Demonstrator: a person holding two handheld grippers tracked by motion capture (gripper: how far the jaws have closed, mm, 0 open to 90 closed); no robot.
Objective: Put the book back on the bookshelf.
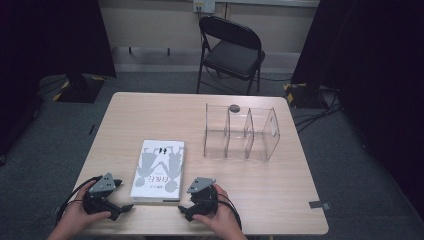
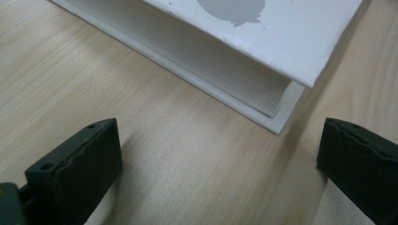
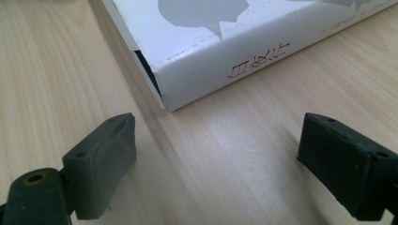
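Observation:
A white book with grey figures on its cover lies flat on the wooden table, near the front edge. My left gripper, held in a hand, rests on the table just left of the book's near corner and points at it. Its jaws stand open in the left gripper view, with bare wood between them and the book's page-edge corner just ahead. My right gripper rests just right of the book. It is open too, facing the spine corner with red lettering.
A clear acrylic divider rack with several compartments stands on the right half of the table. A small dark round thing lies behind it. A black folding chair stands beyond the far edge.

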